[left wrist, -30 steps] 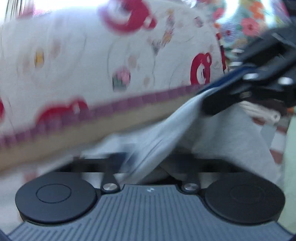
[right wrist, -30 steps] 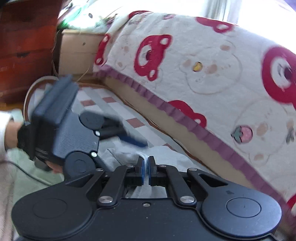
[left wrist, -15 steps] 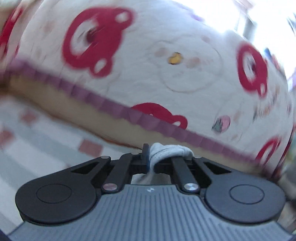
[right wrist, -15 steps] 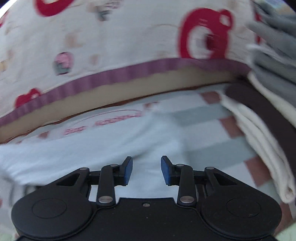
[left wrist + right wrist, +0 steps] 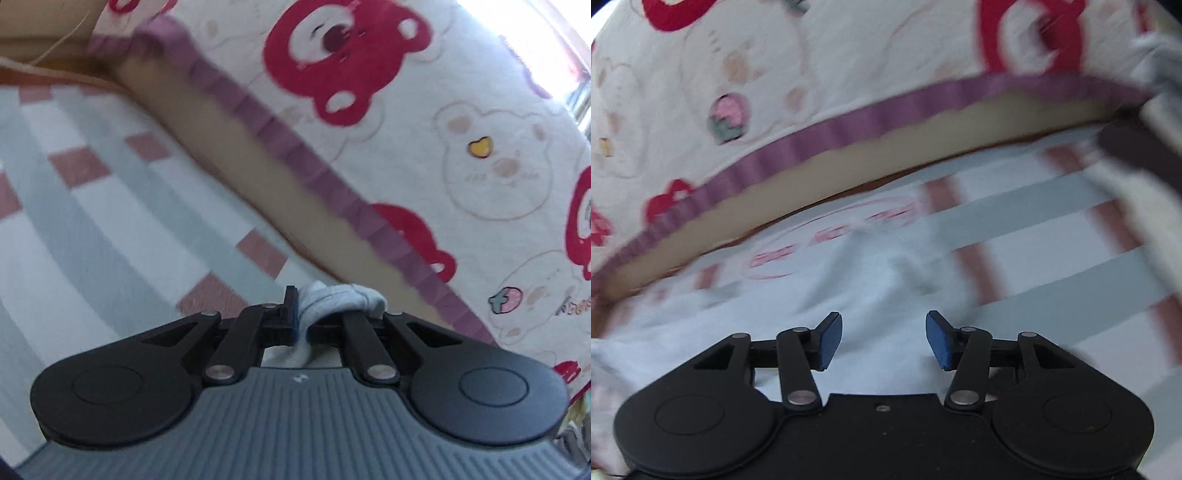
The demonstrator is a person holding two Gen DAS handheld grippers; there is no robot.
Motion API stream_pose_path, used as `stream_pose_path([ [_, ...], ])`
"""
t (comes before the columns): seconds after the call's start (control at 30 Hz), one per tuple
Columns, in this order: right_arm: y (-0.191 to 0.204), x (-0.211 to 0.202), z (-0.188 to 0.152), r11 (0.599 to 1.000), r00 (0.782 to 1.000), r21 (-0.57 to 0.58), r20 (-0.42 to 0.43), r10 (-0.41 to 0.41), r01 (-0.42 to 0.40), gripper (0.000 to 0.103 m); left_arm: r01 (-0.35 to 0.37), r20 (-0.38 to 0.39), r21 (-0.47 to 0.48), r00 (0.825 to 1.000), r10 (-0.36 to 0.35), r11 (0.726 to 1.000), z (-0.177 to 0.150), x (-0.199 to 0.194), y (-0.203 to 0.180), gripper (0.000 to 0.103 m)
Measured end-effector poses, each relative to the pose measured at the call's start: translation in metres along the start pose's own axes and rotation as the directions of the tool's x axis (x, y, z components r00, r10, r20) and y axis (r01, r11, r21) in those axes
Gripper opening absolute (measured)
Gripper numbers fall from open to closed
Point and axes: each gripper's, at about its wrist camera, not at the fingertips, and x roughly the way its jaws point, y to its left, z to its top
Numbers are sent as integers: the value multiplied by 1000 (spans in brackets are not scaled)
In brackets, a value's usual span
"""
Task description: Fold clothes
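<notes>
L gripper (image 5: 301, 325) clamping garment (image 5: 340, 299) | R gripper (image 5: 884, 341) open over it

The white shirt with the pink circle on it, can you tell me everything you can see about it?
The shirt is pale white, soft-looking cloth with a blurry pink ring of letters printed near its far edge. It lies spread but rumpled on the striped sheet, beside the bear blanket. The right gripper hangs open above it, its fingers apart and holding nothing. The left gripper is shut on a bunched wad of similar pale cloth; whether that is the same shirt cannot be told.
</notes>
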Motion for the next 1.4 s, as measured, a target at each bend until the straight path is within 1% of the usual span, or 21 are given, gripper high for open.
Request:
stream_pose_path([
  [0.07,15,14,11,998,1000,-54,13,-18,19,66,-4,6,-7,1000,4,1000,1,5,5,3],
  [0.2,29,46,40,983,993,-137,18,-118,119,67,-15,0,15,1000,15,1000,-1,6,11,3],
  [0.37,19,93,53,940,961,-219,-30,-275,262,70,-39,-23,13,999,39,999,-4,13,19,3],
  [0.4,14,100,50,945,957,-192,-70,-282,264,70,-37,-20,18,999,38,999,-4,13,18,3],
  [0.43,8,107,47,951,952,-160,-115,-282,263,64,-36,-18,24,999,36,999,-3,12,17,3],
  [0.47,5,107,45,968,962,-124,-144,-234,217,32,-34,-15,29,999,34,999,-3,12,16,3],
  [0.5,4,105,43,983,970,-85,-168,-176,164,15,-32,-13,34,999,33,999,-3,12,15,3],
  [0.57,8,76,44,999,998,-33,-69,-11,9,8,-29,-7,45,1000,29,999,-2,11,13,3],
  [0.63,3,34,49,989,990,66,57,128,-131,8,-19,8,54,1000,18,998,1,6,11,3],
  [0.67,0,9,51,974,975,117,126,180,-195,7,-12,17,61,1000,11,998,2,1,8,3],
  [0.73,-7,-51,56,934,921,163,285,264,-318,7,-11,22,85,1000,9,996,3,-8,2,3],
  [0.8,-12,-113,57,903,848,144,428,311,-404,6,-7,24,104,1000,5,995,2,-15,-4,3],
  [0.87,-18,-175,47,896,766,79,555,325,-437,2,20,36,83,999,-23,996,4,-21,-6,3],
  [0.9,-22,-198,40,903,739,49,595,316,-426,2,31,35,65,999,-33,997,5,-22,-6,3],
  [0.93,-25,-216,30,929,746,16,601,287,-371,2,40,33,49,999,-41,998,5,-23,-6,3],
  [1.0,-33,-225,9,973,819,-14,538,201,-229,2,35,5,30,999,-35,999,5,-20,-4,3],
  [1.07,-55,-208,-18,986,904,43,407,127,-158,2,-3,-66,34,998,5,999,3,-11,-1,3],
  [1.13,-78,-182,-48,987,955,125,291,58,-98,3,-45,-126,25,991,48,999,-1,-2,5,3],
  [1.23,-94,-138,-88,972,985,228,170,14,-53,8,-78,-159,4,984,77,997,-4,6,11,3],
  [1.33,-86,-102,-93,970,996,237,81,25,-44,11,-82,-154,17,985,83,997,-3,9,10,3],
  [1.4,-76,-87,-86,984,998,180,61,-12,1,27,-83,-153,24,985,86,996,-3,10,9,3],
])
